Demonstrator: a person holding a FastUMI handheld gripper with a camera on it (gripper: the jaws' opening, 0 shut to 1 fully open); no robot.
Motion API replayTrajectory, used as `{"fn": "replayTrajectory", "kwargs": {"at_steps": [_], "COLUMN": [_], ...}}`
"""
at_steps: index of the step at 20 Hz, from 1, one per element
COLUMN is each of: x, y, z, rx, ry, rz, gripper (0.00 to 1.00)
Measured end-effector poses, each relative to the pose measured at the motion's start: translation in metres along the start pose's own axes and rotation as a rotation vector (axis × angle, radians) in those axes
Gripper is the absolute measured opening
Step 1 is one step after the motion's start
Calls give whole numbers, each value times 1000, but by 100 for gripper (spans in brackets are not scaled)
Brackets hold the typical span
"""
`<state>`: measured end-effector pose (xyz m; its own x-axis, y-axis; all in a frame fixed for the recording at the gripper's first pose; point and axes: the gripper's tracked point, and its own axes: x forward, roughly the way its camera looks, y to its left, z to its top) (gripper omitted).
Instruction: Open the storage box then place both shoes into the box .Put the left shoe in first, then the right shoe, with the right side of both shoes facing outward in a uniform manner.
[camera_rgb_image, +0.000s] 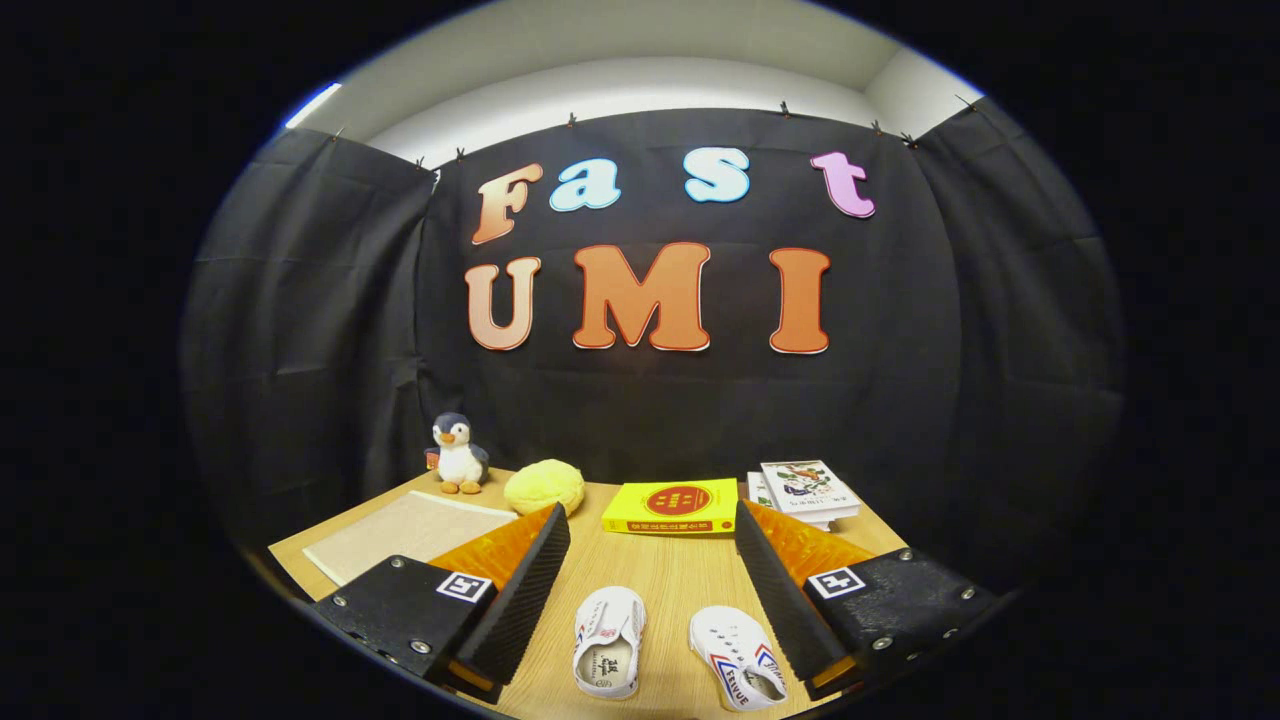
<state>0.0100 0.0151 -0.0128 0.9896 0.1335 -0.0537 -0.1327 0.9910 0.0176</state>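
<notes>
Two small white shoes lie on the wooden table (660, 580) between my fingers, both with toes pointing away from me. One shoe (608, 640) lies straight, nearer the left finger (520, 590). The other shoe (738, 657), with red and blue stripes on its side, is angled and lies close to the right finger (785, 590). My gripper (650, 512) hangs above the table, open wide, with nothing held between the fingers.
A flat beige panel (410, 530) lies on the table beyond the left finger. Along the back stand a penguin plush (458, 455), a yellow fluffy ball (545, 486), a yellow book (672, 505) and a stack of books (805, 490). Black cloth walls the booth.
</notes>
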Motion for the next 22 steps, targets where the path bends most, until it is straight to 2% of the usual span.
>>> {"fn": "replayTrajectory", "kwargs": {"at_steps": [5,7,10,22], "x": [9,14,19,26], "y": [5,15,44,108], "z": [-16,-27,-50,-133], "rx": [23,67,217,708], "ry": [40,74,159,568], "rz": [49,102,238,558], "gripper": [99,99,99,98]}}
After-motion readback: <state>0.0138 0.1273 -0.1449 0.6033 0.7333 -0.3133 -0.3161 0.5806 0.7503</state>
